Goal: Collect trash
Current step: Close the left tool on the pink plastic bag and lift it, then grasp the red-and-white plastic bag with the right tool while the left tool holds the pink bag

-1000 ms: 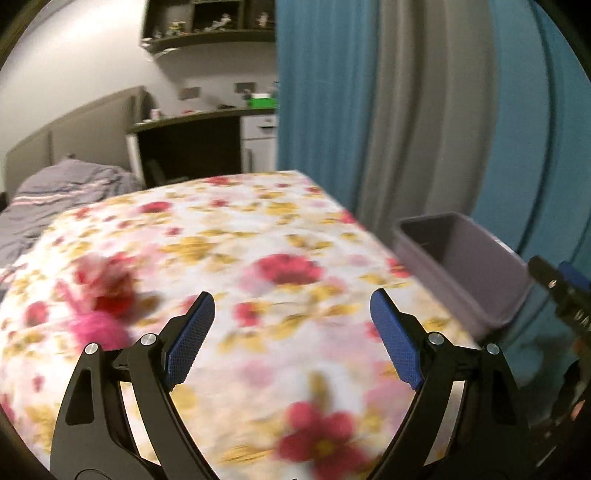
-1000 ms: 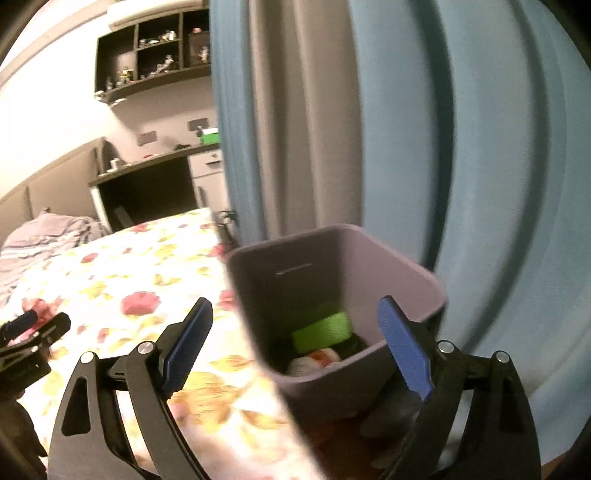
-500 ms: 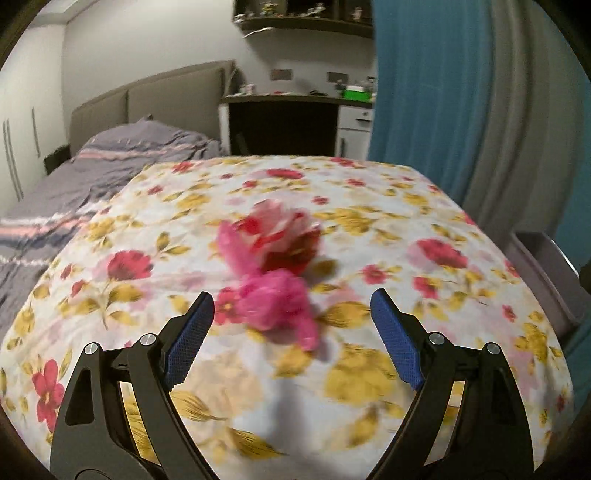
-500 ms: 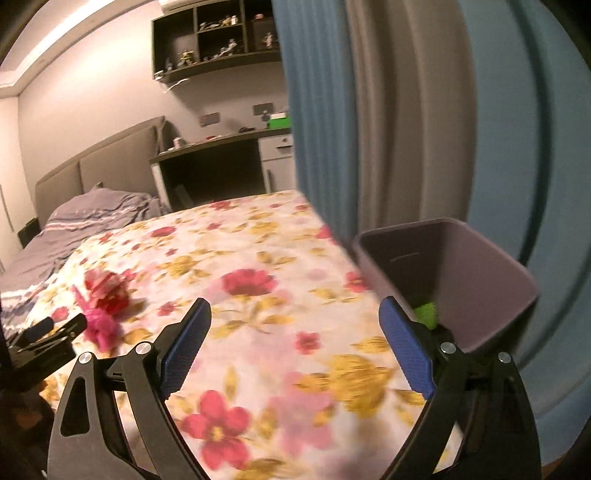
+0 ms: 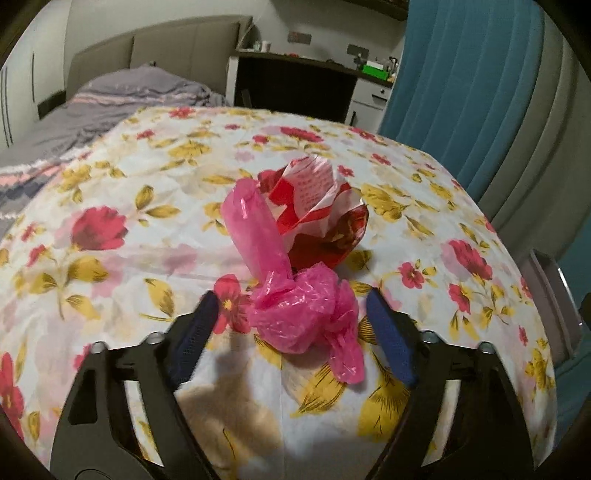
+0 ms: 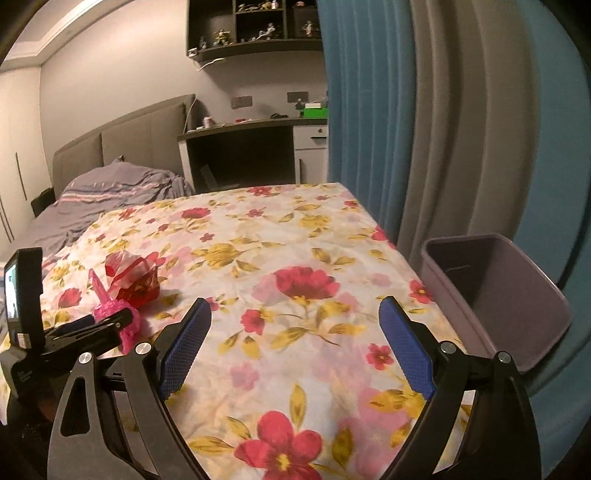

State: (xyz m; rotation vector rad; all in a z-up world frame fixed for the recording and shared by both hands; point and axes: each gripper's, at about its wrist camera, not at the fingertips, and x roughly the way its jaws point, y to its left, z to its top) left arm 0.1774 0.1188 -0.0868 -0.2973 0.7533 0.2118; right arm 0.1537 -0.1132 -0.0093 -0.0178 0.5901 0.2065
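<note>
A crumpled pink plastic bag (image 5: 295,306) lies on the floral bedspread (image 5: 147,221), with a red and white wrapper (image 5: 321,206) just behind it. My left gripper (image 5: 291,336) is open, its jaws on either side of the pink bag, apart from it. In the right wrist view the pink bag (image 6: 114,314) and the wrapper (image 6: 133,280) lie at the left, with the left gripper's finger (image 6: 88,328) by them. My right gripper (image 6: 295,347) is open and empty above the bed. The purple bin (image 6: 495,295) stands at the bed's right edge.
Blue and grey curtains (image 6: 443,129) hang behind the bin. A grey blanket (image 5: 96,110) lies at the bed's far left. A dark desk (image 6: 243,155) and wall shelves (image 6: 255,22) stand behind the bed.
My left gripper has swung from the bin side to the pink bag and come close around it. My right gripper has turned from the bin toward the bed.
</note>
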